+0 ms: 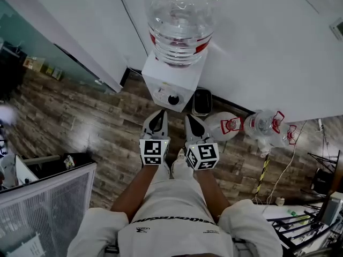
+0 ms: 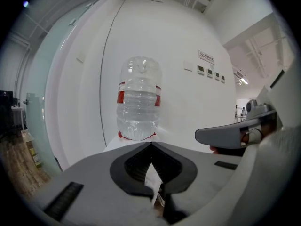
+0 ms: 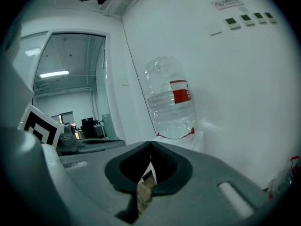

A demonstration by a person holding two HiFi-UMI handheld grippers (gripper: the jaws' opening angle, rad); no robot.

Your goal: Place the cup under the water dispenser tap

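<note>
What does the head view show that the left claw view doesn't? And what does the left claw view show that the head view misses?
Only the head view shows the wooden floor, the spare bottles lying on it and the person's arms. Only the left claw view shows the small wall panels high on the wall. Both show the big water bottle on the white dispenser, and the right claw.
</note>
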